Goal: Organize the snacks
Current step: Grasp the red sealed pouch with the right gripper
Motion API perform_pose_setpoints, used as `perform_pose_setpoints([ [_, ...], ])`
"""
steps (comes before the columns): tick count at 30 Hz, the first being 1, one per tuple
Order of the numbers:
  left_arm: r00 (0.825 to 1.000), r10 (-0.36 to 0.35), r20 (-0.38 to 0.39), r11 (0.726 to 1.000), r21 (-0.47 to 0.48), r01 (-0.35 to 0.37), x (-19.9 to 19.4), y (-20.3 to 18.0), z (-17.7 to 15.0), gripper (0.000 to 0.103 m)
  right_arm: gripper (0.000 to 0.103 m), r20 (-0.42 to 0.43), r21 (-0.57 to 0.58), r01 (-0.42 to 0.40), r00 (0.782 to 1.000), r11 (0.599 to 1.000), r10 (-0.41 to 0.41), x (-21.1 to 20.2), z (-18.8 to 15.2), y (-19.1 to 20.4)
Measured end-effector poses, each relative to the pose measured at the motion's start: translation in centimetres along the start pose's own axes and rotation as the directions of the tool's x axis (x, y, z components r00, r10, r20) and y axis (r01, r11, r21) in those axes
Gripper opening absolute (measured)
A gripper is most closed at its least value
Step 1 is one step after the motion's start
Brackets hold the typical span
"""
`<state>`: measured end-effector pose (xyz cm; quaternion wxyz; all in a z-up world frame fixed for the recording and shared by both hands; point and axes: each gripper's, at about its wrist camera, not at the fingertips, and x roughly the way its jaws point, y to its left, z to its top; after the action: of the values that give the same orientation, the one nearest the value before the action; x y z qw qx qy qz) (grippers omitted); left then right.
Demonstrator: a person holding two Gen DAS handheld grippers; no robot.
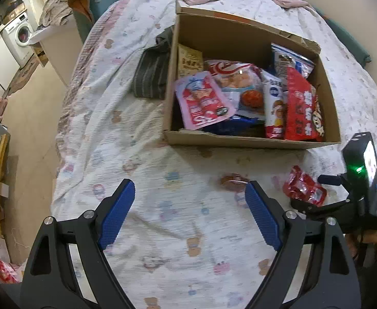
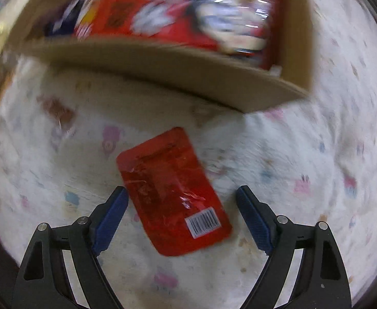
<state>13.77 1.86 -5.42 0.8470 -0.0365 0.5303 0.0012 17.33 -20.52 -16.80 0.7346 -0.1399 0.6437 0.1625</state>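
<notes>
We found the right claw [image 2: 182,216] pointing steeply down at the bed, its jaws spread wide and pinching nothing, with the small red packet [image 2: 173,193] lying flat on the printed sheet [image 2: 278,170] between them. The packet's long axis ran obliquely across the jaw gap, barcode end nearest the claw and the far end angled away to the left, toward the box; one blue pad [image 2: 111,219] stood just beside the packet's edge, the other clear of it. We judged that closing would catch the packet across its narrow width. The left claw [image 1: 189,213], equally spread and empty, hung over bare sheet, well to the left of the packet, so the right hand was nearer. Beyond lay the cardboard box [image 1: 252,140], already filled with snack bags.
</notes>
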Motion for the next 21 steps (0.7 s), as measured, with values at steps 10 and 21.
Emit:
perform_pose_setpoints([
  [10, 1.000, -0.002, -0.026, 0.999, -0.049, 0.001, 0.6, 1.8, -0.2, 0.085, 0.068, -0.034, -0.038, 0.006, 0.999, 0.999, -0.008, 1.2, 0.5, 0.9],
  [21, 1.000, 0.004, -0.021, 1.000, -0.018, -0.004, 0.7, 0.5, -0.2, 0.085, 0.047, 0.023, 0.029, -0.080, 0.997, 0.996, 0.079, -1.2, -1.2, -0.3],
])
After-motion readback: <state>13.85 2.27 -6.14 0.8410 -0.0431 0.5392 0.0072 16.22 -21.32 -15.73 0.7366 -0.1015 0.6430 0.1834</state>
